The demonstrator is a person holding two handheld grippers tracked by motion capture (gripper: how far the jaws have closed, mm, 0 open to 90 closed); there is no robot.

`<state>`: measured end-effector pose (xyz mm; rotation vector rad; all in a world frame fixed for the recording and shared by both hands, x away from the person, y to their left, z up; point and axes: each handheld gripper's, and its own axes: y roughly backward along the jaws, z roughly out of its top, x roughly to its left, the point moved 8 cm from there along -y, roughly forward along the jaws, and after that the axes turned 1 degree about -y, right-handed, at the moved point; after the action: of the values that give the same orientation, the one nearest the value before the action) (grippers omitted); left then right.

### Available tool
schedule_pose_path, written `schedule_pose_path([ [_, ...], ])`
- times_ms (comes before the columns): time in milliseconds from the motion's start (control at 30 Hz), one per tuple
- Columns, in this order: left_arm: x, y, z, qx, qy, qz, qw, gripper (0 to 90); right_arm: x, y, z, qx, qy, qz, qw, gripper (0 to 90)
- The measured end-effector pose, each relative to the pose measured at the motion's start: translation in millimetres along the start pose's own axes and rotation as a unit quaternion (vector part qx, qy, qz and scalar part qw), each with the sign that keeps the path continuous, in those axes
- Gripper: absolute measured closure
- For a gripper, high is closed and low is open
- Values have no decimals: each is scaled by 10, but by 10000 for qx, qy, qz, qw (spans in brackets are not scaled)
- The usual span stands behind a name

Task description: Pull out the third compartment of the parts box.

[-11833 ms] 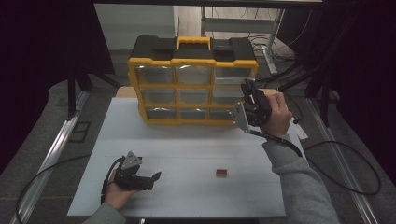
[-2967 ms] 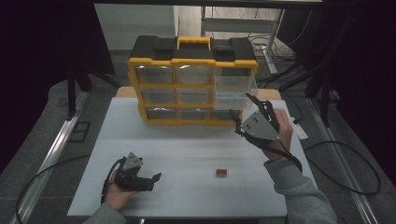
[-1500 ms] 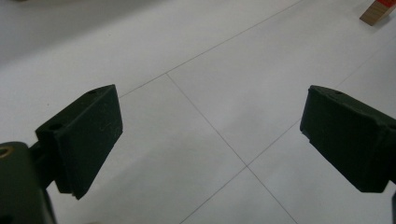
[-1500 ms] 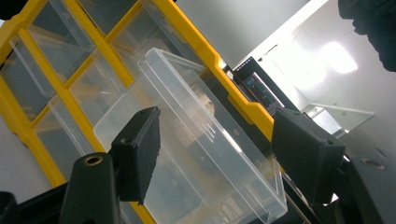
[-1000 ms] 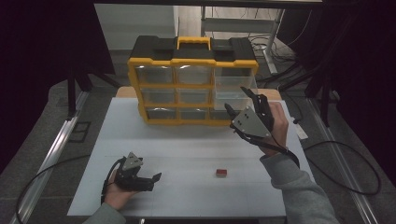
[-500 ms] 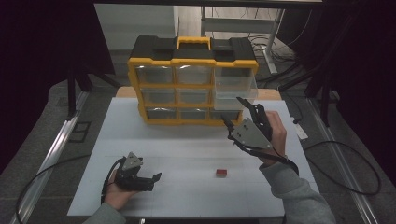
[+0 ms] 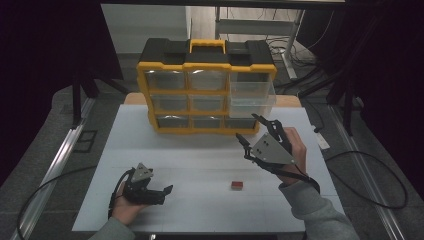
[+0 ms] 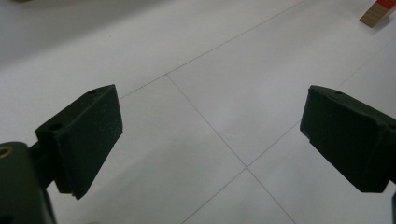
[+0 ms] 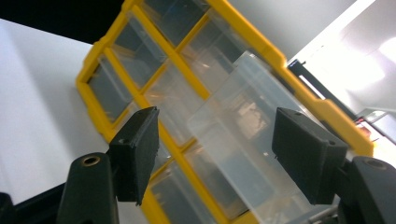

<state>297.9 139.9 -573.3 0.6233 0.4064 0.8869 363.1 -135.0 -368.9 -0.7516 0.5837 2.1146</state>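
A yellow and black drawer cabinet (image 7: 206, 95) stands at the back of the white table (image 7: 200, 160). One clear drawer (image 7: 251, 98) in its right column sticks out toward me. My right gripper (image 7: 248, 127) hovers open just in front of and below that drawer, holding nothing. In the right gripper view the open right gripper (image 9: 217, 154) frames the cabinet (image 9: 116, 60) and the pulled-out drawer (image 9: 247, 140). A small red block (image 7: 237, 185) lies on the table in front of the right hand. My left gripper (image 7: 161, 194) rests open near the front left; in the left gripper view the left gripper (image 8: 212, 135) spans bare table, the block (image 8: 377, 11) far off.
Cables (image 7: 370, 165) trail over the floor right of the table. A metal rail (image 7: 60, 160) runs along the table's left side. Dark stands and curtains surround the table.
The right gripper has come down and back from the cabinet, toward the front of the table. The drawer, shut in the earliest frame, stands pulled out. The left gripper has kept still.
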Motion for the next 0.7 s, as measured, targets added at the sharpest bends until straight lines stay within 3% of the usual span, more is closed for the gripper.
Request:
schedule_pose_path([
  [200,3,0,3,3,-1,1,10000,63,89,15,-67,74,-295,356,9989,314],
  [400,5,4,3,-3,1,0,10000,63,164,30,-130,128,-624,736,9953,309],
  [600,8,6,3,-12,5,5,10000,63,235,25,-189,219,-897,1071,9899,306],
  [700,7,8,5,-10,-2,10,10000,63,289,28,-220,274,-1059,1305,9854,304],
])
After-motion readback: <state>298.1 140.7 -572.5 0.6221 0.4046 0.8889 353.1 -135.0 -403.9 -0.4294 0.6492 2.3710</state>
